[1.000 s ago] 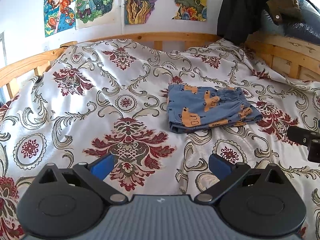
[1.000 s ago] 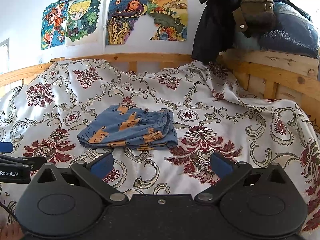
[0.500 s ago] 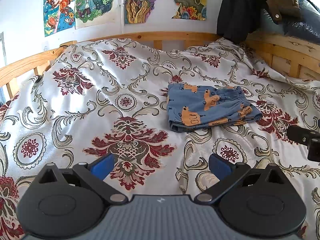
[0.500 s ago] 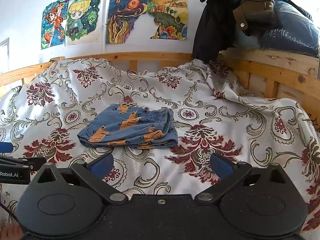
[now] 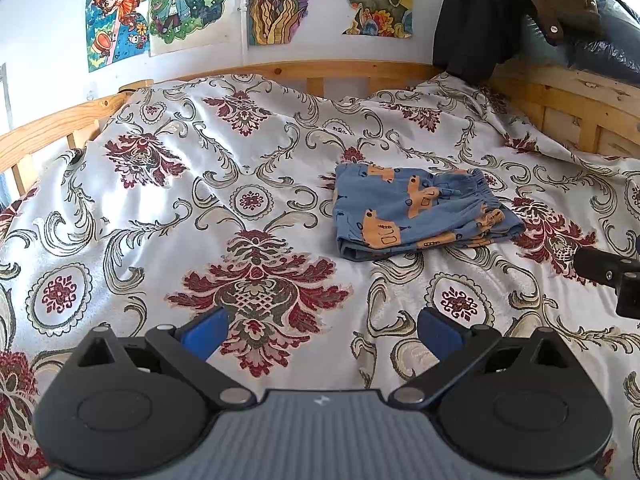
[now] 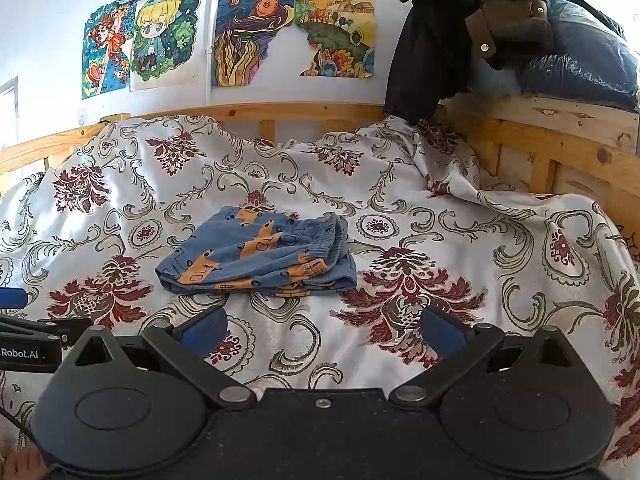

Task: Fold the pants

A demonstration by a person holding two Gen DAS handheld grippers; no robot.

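On the bedspread (image 5: 160, 208) lie folded pants (image 5: 420, 212). The left gripper (image 5: 320, 328) and right gripper (image 6: 324, 326) gape wide, empty. A careless nudge could undo the fold.

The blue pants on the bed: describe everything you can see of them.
The pants are small, of soft blue cloth printed with orange shapes outlined in black. They lie folded into a compact, flat stack of several layers, with the gathered elastic waistband along one side. They rest on the patterned bedspread near the middle of the bed. Nothing else touches them; both hand-held grippers are open and apart from them.
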